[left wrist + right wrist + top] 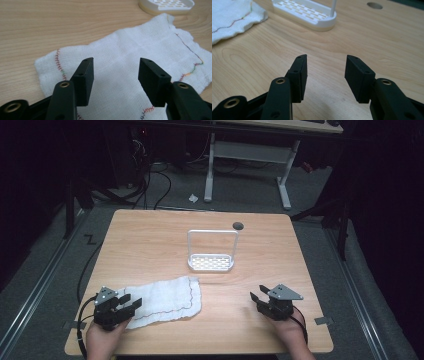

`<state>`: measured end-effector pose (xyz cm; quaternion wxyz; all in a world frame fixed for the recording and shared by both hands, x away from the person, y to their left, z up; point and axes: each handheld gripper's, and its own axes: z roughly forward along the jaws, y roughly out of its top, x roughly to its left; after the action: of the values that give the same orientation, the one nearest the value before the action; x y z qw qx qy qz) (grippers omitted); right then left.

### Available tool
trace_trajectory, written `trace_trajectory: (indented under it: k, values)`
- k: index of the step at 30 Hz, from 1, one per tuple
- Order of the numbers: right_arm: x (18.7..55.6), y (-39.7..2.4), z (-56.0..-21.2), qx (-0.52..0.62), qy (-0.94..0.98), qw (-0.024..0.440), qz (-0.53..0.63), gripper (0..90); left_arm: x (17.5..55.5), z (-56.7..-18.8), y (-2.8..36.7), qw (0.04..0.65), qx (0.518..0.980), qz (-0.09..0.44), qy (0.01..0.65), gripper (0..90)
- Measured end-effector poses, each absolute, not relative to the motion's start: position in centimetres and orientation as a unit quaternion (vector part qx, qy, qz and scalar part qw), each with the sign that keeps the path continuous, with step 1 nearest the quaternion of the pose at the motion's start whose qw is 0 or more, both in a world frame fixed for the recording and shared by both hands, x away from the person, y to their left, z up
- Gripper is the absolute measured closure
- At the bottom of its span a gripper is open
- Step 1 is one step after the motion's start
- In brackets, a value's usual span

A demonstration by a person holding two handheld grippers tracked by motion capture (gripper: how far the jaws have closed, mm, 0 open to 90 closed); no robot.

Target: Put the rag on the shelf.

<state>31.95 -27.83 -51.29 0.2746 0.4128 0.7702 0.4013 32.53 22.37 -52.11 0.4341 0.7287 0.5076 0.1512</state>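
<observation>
At lower left, the open left claw (131,303) overlaps the white cloth (167,298); at lower right, the open right claw (258,293) holds nothing above the counter (150,240).

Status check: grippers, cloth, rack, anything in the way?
Left gripper open over cloth. Right gripper open, on bare table. Rack upright, empty. Nothing blocking.

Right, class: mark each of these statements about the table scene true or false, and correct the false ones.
1. The white cloth lies flat on the table. True.
2. The left tongs are clamped shut on the cloth. False: they are open, above it.
3. The white rack stands beyond the cloth, nearer the table's far edge. True.
4. The right tongs hold the rack. False: they are open over bare wood, apart from it.
5. A dark round hole sits in the tabletop near the rack. True.
</observation>
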Motion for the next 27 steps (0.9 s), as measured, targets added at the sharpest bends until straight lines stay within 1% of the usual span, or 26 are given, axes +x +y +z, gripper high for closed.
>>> trace_trajectory:
  k: [2,5,8,12,15,16,17,18,19,20,21,23,24,27]
  values:
    - [32.1,-27.7,-51.5,0.417,0.773,0.258,0.402,53.7,32.6,-52.0,22.1,0.437,0.728,0.149,0.507,45.5]
    - [32.1,-27.5,-51.7,0.416,0.778,0.245,0.401,54.2,32.6,-51.9,21.8,0.436,0.731,0.157,0.501,44.9]
    - [32.1,-27.4,-51.7,0.411,0.78,0.246,0.403,54.4,32.8,-52.1,21.8,0.416,0.747,0.163,0.493,44.0]
    - [32.3,-26.9,-51.8,0.412,0.78,0.237,0.406,54.4,32.7,-51.9,22.3,0.418,0.745,0.164,0.493,43.7]
    - [32.4,-25.7,-52.2,0.403,0.792,0.224,0.401,55.1,32.9,-51.9,23.0,0.417,0.744,0.164,0.495,44.6]
    - [32.2,-24.4,-52.3,0.392,0.801,0.214,0.399,60.4,32.9,-52.0,23.2,0.411,0.755,0.164,0.484,58.9]
    - [32.0,-23.6,-52.2,0.387,0.807,0.212,0.393,67.1,32.9,-51.9,23.1,0.399,0.762,0.172,0.48,62.9]
    - [31.8,-22.7,-52.2,0.38,0.814,0.212,0.385,75.1,33.0,-51.9,23.1,0.39,0.768,0.178,0.476,71.4]
    - [31.8,-22.7,-52.2,0.38,0.814,0.212,0.385,75.1,33.0,-51.9,23.1,0.39,0.768,0.178,0.476,77.7]
    - [31.5,-21.1,-52.2,0.364,0.826,0.208,0.376,86.1,33.0,-51.9,23.1,0.385,0.772,0.18,0.473,81.1]
    - [31.5,-20.3,-52.2,0.359,0.83,0.202,0.376,89.6,33.1,-51.9,23.1,0.385,0.773,0.181,0.47,85.9]
    - [31.5,-19.9,-52.2,0.353,0.833,0.197,0.378,90.0,33.3,-51.8,23.3,0.381,0.776,0.189,0.467,88.9]
    - [31.4,-18.4,-52.1,0.34,0.839,0.185,0.382,90.0,33.4,-51.9,23.9,0.385,0.77,0.186,0.474,89.1]
    - [31.2,-17.1,-51.9,0.327,0.842,0.174,0.391,90.0,33.4,-51.8,24.9,0.397,0.755,0.184,0.489,88.4]
